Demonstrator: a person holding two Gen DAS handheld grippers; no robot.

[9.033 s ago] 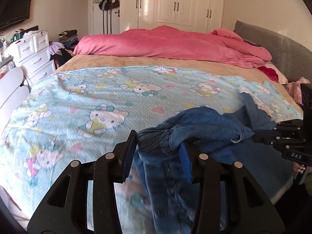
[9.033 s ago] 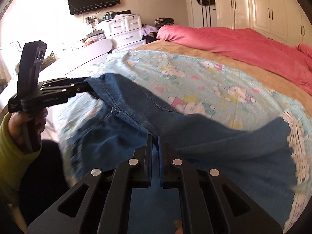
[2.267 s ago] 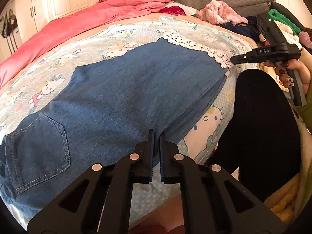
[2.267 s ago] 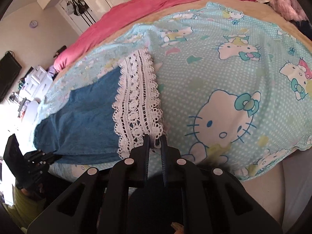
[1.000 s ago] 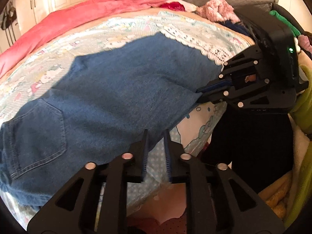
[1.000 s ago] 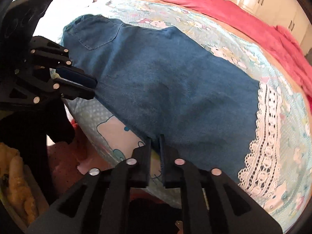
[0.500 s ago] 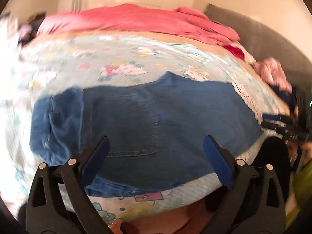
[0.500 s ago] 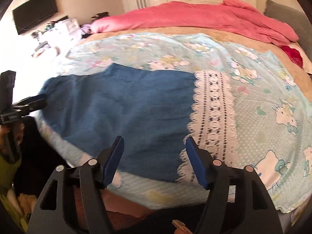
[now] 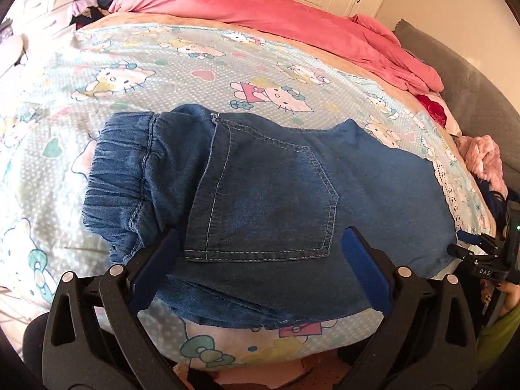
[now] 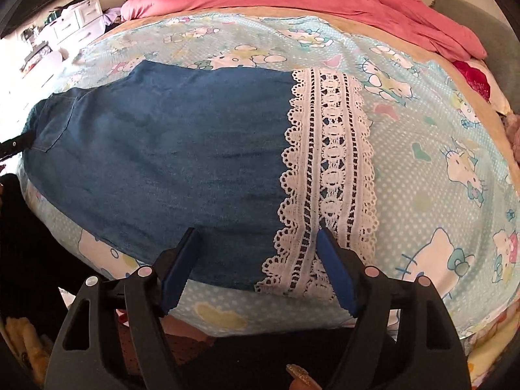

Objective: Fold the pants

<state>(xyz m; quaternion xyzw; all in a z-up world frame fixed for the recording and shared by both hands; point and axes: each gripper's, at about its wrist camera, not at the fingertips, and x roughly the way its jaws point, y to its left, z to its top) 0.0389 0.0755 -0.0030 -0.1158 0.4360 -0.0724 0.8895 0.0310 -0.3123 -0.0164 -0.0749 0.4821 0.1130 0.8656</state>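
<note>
Blue denim pants (image 9: 266, 195) lie flat along the near edge of the bed, folded lengthwise, back pocket up. The elastic waistband (image 9: 120, 169) is at the left end and a white lace hem (image 10: 328, 175) at the right end. My left gripper (image 9: 258, 260) stands open above the pocket area, nothing pinched. My right gripper (image 10: 256, 247) hovers over the leg just left of the lace, its jaws still opening, clear of the cloth. It also shows small at the right edge of the left wrist view as the right gripper (image 9: 474, 247).
The bed carries a light blue cartoon-cat sheet (image 9: 195, 74) and a pink duvet (image 9: 276, 13) bunched at the far side. White drawers (image 10: 78, 19) stand far left, a grey headboard (image 9: 471, 87) at right with a pink plush thing (image 9: 484, 159). The bed edge is right below both grippers.
Both grippers went from shut to open. The left one swung left along the pants to the waist and pocket end. The right one swung right to the lace hem end.
</note>
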